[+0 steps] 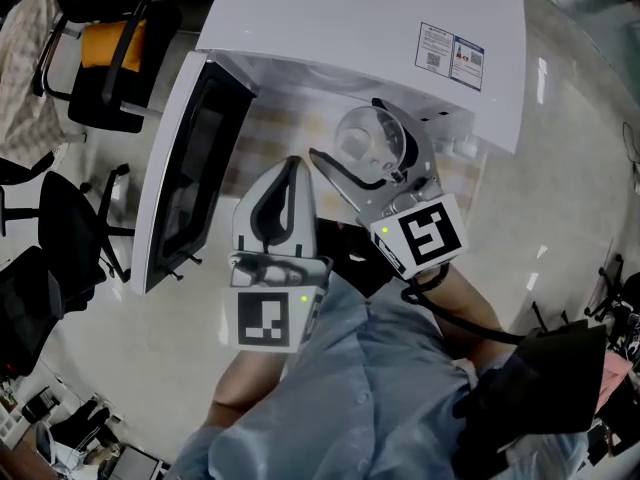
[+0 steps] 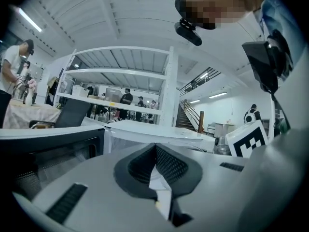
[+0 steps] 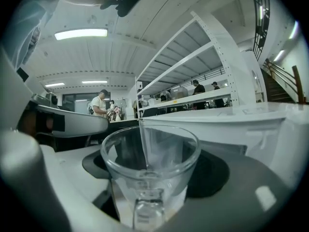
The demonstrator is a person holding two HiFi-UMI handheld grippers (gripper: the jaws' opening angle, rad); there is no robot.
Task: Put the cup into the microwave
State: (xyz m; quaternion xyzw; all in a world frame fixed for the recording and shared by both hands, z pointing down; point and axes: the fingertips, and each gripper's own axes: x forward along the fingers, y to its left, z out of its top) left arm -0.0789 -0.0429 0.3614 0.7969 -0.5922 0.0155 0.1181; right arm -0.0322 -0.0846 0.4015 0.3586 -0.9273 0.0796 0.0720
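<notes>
Cup (image 1: 372,140) is a clear glass one with a handle, and it's up in the air, held by the right claw (image 1: 350,133), whose two jaws are clamped on either side of it. In the right gripper view it fills the space between the jaws, sitting upright with its handle facing the camera. It's right at the mouth of the white microwave (image 1: 370,28), close under the front edge of the top panel. From the head view I honestly can't tell if it's past the opening or just in front of it. The microwave door (image 1: 185,173) is swung wide open to the left with its dark window showing, and there's a small printed sticker (image 1: 450,56) on the microwave's top near the right side. The left claw (image 1: 288,168) is closed with nothing in it. Its ribbed pads (image 2: 169,164) meet in a line in the left gripper view, and it's pointing at the opening just left of the cup, between the cup and the door. Both claws have their marker cubes facing up at the head camera, left cube (image 1: 265,318) and right cube (image 1: 425,233). A light blue sleeve (image 1: 370,388) fills the bottom of the head view, and a couple of black office chairs (image 1: 75,228) stand off to the left on the floor.
</notes>
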